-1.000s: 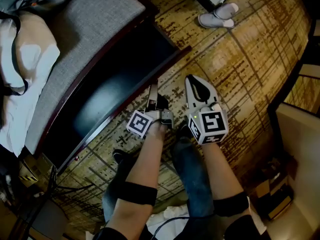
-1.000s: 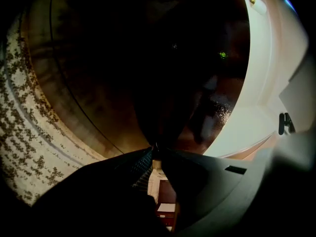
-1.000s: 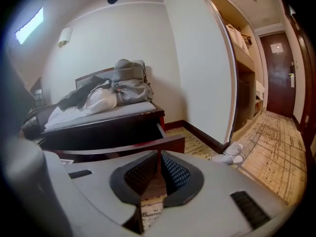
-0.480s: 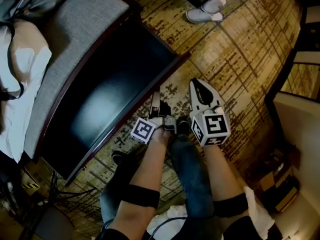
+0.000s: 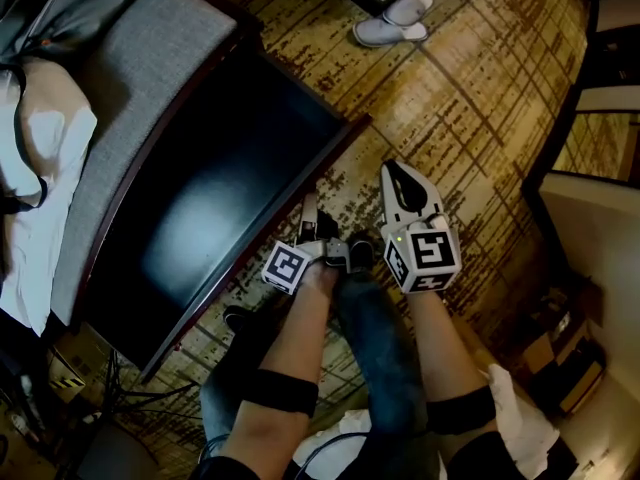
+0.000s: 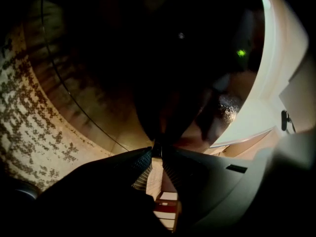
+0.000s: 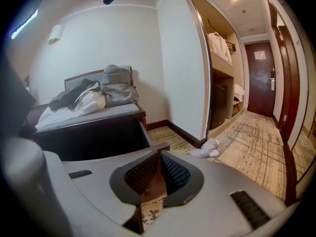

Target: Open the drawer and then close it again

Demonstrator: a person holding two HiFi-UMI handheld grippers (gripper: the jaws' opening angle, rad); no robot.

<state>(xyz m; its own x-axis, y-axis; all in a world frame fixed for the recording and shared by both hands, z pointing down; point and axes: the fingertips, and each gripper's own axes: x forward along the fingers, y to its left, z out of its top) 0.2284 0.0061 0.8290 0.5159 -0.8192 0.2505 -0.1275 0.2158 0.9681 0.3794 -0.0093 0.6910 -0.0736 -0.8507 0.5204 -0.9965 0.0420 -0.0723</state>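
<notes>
A wide dark drawer (image 5: pixel 258 260) stands pulled out from under a grey padded bench (image 5: pixel 130 88), its inside black and bare in the head view. My left gripper (image 5: pixel 309 206) reaches the drawer's front rim near its right end; the tips pinch the thin rim, and the jaws are opening. In the left gripper view the tips (image 6: pixel 157 151) nearly meet against the dark drawer (image 6: pixel 148 58). My right gripper (image 5: pixel 393 170), white, hangs over the carpet just right of the left one. It is shut with nothing in it (image 7: pixel 159 156), and the drawer's corner (image 7: pixel 148 132) lies just behind.
Two white slippers (image 5: pixel 390 20) lie on the patterned carpet beyond the drawer's far corner. Pillows and clothes (image 5: pixel 40 158) are piled on the bench. Cables (image 5: pixel 90 398) trail at the lower left. My legs are under both arms. A wardrobe (image 7: pixel 222 83) and a door (image 7: pixel 259 78) lie ahead.
The drawer has slid farther out toward me, showing more of its dark inside. Both grippers came back with it, side by side.
</notes>
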